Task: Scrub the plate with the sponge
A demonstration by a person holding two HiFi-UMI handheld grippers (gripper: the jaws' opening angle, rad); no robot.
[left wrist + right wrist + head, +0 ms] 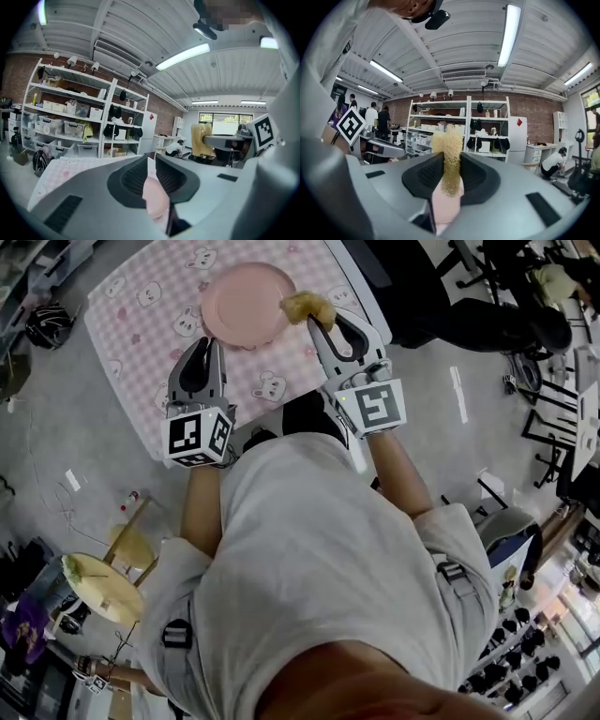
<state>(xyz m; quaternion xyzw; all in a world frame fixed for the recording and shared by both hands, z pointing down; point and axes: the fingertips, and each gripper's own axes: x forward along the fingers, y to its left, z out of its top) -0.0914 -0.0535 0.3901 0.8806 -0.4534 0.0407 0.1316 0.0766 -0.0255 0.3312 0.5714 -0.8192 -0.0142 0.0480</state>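
1. The plate (246, 302), pink and round, lies flat on the counter (354, 287), on a pink checked cloth (131, 381) printed with small bunnies. It sits toward the far side of the cloth.
2. The right tongs (318, 325) are closed on the sponge (307, 307), which is yellow and coarse. In the right gripper view it is pinched between the 2 dark pads and sticks up past their tips.
3. In the head view the sponge overlaps the plate's right rim. Whether it touches the plate I cannot tell.
4. The left tongs (214, 341) stand slightly apart with a narrow gap and grip nothing. In the left gripper view the pink of the plate shows through that gap.
5. In the head view the left tips are at the plate's near-left rim, the 2 jaws side by side and pointing toward the plate.
6. Each of the 2 tongs carries a marker cube at its back end, close to the person's forearms.
7. Both gripper views show shelves (459, 126) loaded with boxes against a brick wall beyond the counter.
8. A round wooden stool (103, 587) stands on the floor to the person's left.
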